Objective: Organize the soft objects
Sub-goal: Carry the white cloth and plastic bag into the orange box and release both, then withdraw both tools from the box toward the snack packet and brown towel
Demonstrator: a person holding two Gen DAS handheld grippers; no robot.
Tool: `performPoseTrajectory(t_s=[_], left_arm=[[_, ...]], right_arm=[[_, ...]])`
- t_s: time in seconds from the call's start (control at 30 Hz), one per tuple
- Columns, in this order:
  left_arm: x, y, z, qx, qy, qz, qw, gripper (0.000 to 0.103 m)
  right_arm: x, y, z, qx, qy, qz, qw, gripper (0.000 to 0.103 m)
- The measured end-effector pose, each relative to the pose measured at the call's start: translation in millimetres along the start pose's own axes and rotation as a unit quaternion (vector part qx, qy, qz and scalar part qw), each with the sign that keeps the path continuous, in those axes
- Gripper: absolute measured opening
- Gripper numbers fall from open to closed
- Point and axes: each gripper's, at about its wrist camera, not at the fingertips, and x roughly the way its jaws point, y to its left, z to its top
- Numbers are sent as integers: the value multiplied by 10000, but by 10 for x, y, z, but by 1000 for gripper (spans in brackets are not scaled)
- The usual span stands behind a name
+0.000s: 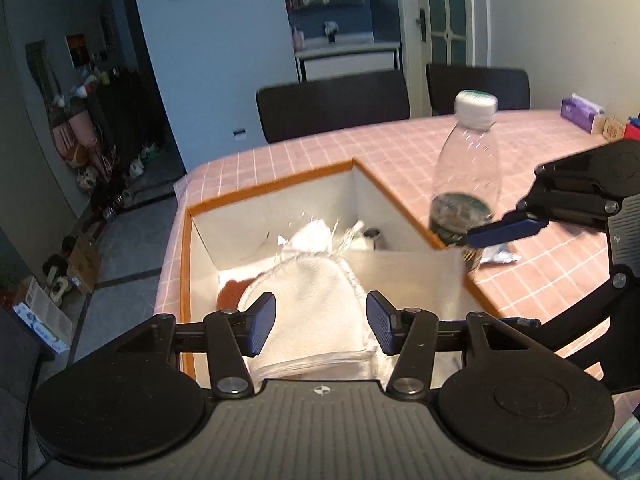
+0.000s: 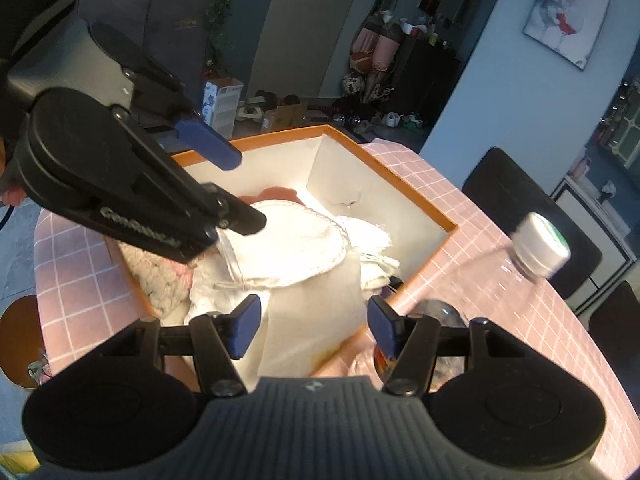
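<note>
My left gripper (image 1: 321, 322) is hovering wide open, empty, over the limp white fleece cloth (image 1: 316, 300); I'm pinching its bunched middle.

White cloths (image 1: 316, 296) lie crumpled inside the open orange-rimmed box (image 1: 186, 264), a pink knit (image 2: 160, 276) alongside.

From my right wrist view, the only lettering I can find is a pale embossed brand word on the black arm of the left hand-held gripper (image 2: 224, 184), at about ten o'clock in the frame; it seems to begin with "G", but I cannot make out the rest. The bottle (image 1: 466, 184) at two o'clock in the left view has a dark label too blurred to read, and the blue-and-white carton (image 2: 221, 106) on the floor shows print I cannot read.
</note>
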Motion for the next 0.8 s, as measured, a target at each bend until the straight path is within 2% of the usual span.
performPoseTrajectory(t_s=[0.2,0.4,0.6,0.8], left_arm=[[-192,-191,-33,-45,-219,-169,9996,61],[-365,-494,-23,182,-375,-399,9983,61],[-434,-905,33,580,-528,-717,9943,61],[-287,-1441,94,1214,-536,-956,9865,61]], right_arm=[[-305,-56,-159,308,-135,-109,9994,59],[-608,-180,-413,569,-150,-277,9979,60],[-869,-448,-797,938,10,-538,9941,60],[-1006,-791,-1223,1346,253,-846,9869,60]])
